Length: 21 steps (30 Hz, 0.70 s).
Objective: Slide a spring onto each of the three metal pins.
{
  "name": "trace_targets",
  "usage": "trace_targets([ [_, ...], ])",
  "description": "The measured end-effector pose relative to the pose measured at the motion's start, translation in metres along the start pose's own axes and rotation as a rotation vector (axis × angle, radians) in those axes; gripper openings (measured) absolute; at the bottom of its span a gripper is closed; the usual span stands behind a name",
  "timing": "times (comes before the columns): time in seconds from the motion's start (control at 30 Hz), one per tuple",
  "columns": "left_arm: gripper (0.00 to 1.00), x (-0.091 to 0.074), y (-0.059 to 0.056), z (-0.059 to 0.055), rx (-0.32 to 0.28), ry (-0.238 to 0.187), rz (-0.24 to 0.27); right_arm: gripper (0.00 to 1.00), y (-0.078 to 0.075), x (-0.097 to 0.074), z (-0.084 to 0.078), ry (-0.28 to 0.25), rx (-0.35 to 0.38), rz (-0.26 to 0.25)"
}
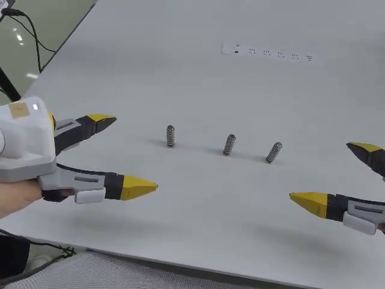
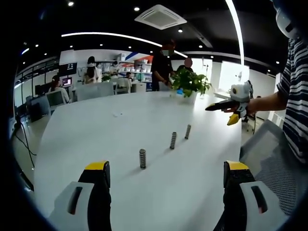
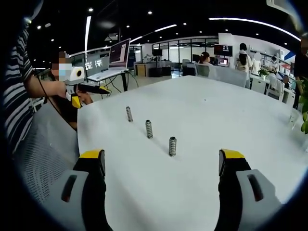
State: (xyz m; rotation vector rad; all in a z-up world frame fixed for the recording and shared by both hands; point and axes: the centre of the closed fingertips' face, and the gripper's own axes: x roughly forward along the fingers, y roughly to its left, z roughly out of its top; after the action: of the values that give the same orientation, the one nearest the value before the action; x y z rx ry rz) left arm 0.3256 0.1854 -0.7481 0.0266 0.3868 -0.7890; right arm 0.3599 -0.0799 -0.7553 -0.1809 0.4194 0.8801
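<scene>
Springs (image 1: 229, 144) stood three in a row on the white bench (image 1: 198, 72) between the claws, each with its long axis upright, pointing up off the surface. One end spring (image 1: 171, 136) was ahead of the left claw (image 1: 135, 153), the other end spring (image 1: 274, 152) nearer the right claw (image 1: 319, 170); both claws gaped wide and held nothing.

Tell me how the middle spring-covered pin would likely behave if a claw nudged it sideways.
The middle pin stands tall and thin with no wide base visible, so it would probably tip easily. Once down, its round shape suggests it could roll across the smooth white table. The coiled spring around it may give slightly under a squeeze.
</scene>
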Motion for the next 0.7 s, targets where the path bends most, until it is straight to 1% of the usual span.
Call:
trace_targets([
  [0.33,0.97,-0.0010,0.0021,-0.0004,-0.003,0.002,0.003,1.00,0.0020,0.0013,0.0001,0.002,0.004,0.005],
  [0.4,0.97,-0.0003,0.0019,-0.0007,-0.003,0.005,0.002,1.00,0.0014,0.0010,-0.0003,0.004,0.005,0.004],
  [0.5,0.97,0.0005,0.0012,0.0007,-0.004,-0.001,0.001,1.00,0.0019,0.0010,-0.0007,0.005,0.008,0.007],
  [0.7,0.97,0.0014,0.0007,-0.0008,-0.005,0.002,-0.001,1.00,0.0038,0.0014,-0.0022,0.010,0.009,0.013],
])
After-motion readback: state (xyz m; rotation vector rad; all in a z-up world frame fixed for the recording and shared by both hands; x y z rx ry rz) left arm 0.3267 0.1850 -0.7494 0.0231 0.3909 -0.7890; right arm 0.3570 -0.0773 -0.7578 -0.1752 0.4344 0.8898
